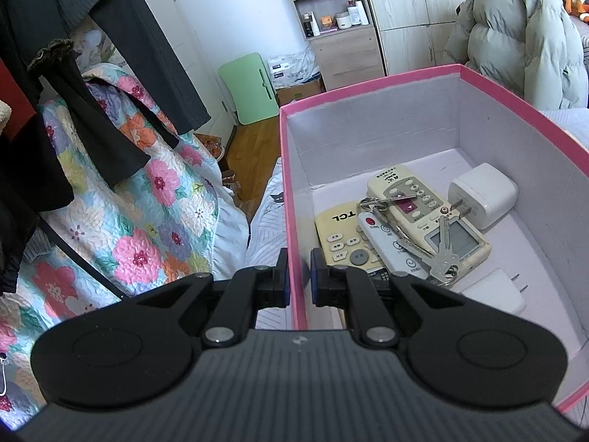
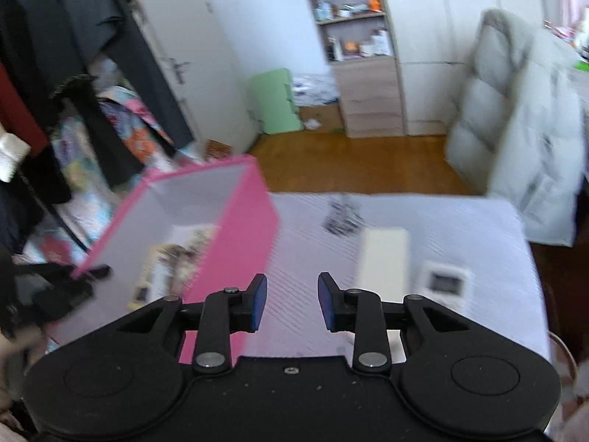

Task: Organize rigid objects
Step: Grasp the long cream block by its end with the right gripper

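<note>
A pink box (image 1: 371, 84) stands on the bed. Inside lie cream remotes (image 1: 412, 202), a white remote (image 1: 386, 246), a bunch of keys (image 1: 441, 254) and white chargers (image 1: 482, 195). My left gripper (image 1: 299, 276) is shut on the box's left wall, one finger on each side. In the blurred right wrist view the box (image 2: 243, 221) is at the left, and my right gripper (image 2: 292, 300) is open and empty above the bedsheet. A cream rectangular object (image 2: 384, 261), a white device with a screen (image 2: 443, 281) and a dark bunch (image 2: 340, 217) lie on the sheet ahead of it.
A floral quilt (image 1: 147, 213) and dark hanging clothes (image 1: 110, 55) are to the left. A pale puffer jacket (image 2: 522, 140) hangs at the right. A shelf unit (image 1: 331, 11), a green folding board (image 1: 250, 88) and wooden floor (image 2: 360, 162) lie beyond the bed.
</note>
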Motion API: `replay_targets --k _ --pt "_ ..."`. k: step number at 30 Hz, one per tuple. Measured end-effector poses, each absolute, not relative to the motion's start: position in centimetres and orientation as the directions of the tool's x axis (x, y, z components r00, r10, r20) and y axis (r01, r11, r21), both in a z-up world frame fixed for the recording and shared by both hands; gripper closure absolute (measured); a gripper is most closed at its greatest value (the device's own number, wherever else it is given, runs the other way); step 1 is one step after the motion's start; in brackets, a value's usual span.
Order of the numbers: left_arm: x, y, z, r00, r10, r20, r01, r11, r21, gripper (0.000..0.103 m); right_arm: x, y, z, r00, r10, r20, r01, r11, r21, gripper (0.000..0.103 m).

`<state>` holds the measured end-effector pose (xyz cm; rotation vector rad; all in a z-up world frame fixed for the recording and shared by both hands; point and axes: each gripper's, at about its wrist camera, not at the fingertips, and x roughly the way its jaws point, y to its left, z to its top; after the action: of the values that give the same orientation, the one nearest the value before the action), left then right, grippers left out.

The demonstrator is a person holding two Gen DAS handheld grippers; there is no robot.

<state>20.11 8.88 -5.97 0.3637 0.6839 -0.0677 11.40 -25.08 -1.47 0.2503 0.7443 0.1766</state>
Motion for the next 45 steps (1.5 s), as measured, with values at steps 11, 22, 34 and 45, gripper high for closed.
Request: replay_targets --k 11,22,34,45 --pt "20.0 8.8 -6.1 0.776 0.062 -0.628 0.177 0.934 0.311 0.093 12.4 -26.3 -5.7 0.708 0.169 -0.686 -0.073 0.983 0.166 0.048" --pt "19.8 8.9 -6.1 0.783 0.064 -0.619 0.174 0.933 0.316 0.093 19.7 -26.4 -7.4 0.641 0.156 -0.751 -0.105 0.988 0.116 0.044" --pt "19.6 8.2 -6.1 0.788 0.070 -0.612 0.174 0.928 0.331 0.093 25.5 -25.6 -9.4 0.584 0.063 -0.809 -0.114 0.994 -0.004 0.035" --pt "19.8 8.3 -6.0 0.785 0.076 -0.615 0.170 0.928 0.332 0.093 25.9 -27.0 -9.6 0.578 0.141 -0.804 -0.140 0.987 0.072 0.037"
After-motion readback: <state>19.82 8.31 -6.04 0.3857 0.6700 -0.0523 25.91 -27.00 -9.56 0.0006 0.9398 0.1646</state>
